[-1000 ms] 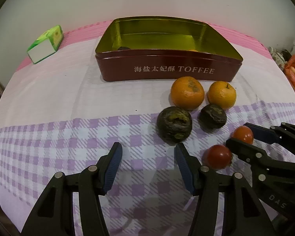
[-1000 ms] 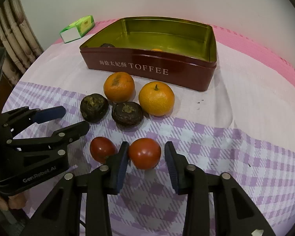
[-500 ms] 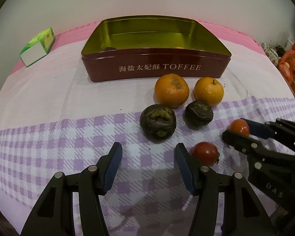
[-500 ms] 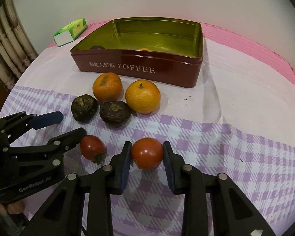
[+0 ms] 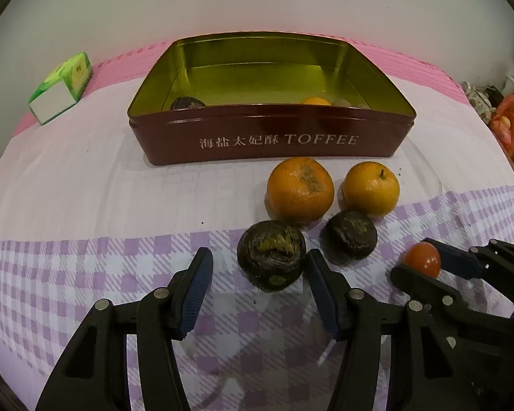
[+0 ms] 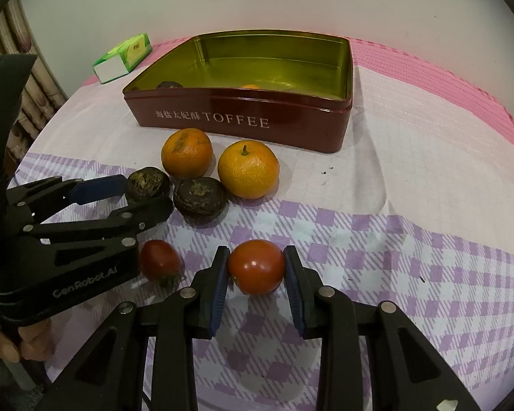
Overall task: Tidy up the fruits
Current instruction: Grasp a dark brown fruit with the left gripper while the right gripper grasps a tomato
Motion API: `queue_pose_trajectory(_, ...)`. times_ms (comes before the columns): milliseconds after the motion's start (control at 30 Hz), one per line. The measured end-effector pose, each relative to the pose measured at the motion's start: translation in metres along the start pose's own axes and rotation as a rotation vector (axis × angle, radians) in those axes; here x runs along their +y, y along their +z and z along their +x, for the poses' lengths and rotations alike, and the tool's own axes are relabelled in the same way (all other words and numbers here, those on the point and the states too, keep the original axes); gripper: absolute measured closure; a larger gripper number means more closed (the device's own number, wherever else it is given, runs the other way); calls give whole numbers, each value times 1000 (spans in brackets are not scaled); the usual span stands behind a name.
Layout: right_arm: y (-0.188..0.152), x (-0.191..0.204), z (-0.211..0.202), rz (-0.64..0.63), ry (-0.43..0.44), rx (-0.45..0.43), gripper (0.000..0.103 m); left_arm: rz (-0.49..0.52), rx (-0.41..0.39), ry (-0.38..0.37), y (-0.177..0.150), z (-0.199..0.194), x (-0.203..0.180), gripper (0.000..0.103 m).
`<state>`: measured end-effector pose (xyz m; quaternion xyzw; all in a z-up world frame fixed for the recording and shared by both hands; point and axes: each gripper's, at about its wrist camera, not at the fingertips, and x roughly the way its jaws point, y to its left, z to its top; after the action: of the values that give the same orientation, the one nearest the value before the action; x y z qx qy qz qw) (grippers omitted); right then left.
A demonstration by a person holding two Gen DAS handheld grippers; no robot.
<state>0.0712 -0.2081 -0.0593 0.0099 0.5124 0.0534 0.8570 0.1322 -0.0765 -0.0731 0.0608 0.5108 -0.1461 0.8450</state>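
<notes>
In front of the toffee tin [image 6: 243,121], the right gripper [image 6: 256,267] has its jaws pressed on both sides of a red tomato [image 6: 256,266], while the left gripper [image 5: 258,270] has its jaws wide apart around a dark fruit [image 5: 271,259], not touching it.

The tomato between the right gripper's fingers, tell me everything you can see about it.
The tomato is round, red and glossy with small highlights, and its skin looks smooth and whole. It sits low over the purple checked tablecloth; whether it is lifted cannot be told. The right gripper is closed on it, a blue pad against each side. A second, smaller tomato lies apart to its left. No stem shows from here.
</notes>
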Motion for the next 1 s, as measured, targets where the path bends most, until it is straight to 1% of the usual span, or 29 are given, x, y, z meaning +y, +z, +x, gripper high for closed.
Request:
queue_pose_trajectory(233,0,0,0,1,1,-1,73,6,-8,4,0,0,0,47)
queue_pose_trajectory(567,1,1,1,-1,-1,0,73,11,-14,5,-5,-5,-2,63)
queue_pose_trajectory(1000,0,2,1,0,-3,-1,73,0,-6,7,-10,-9,-2,64)
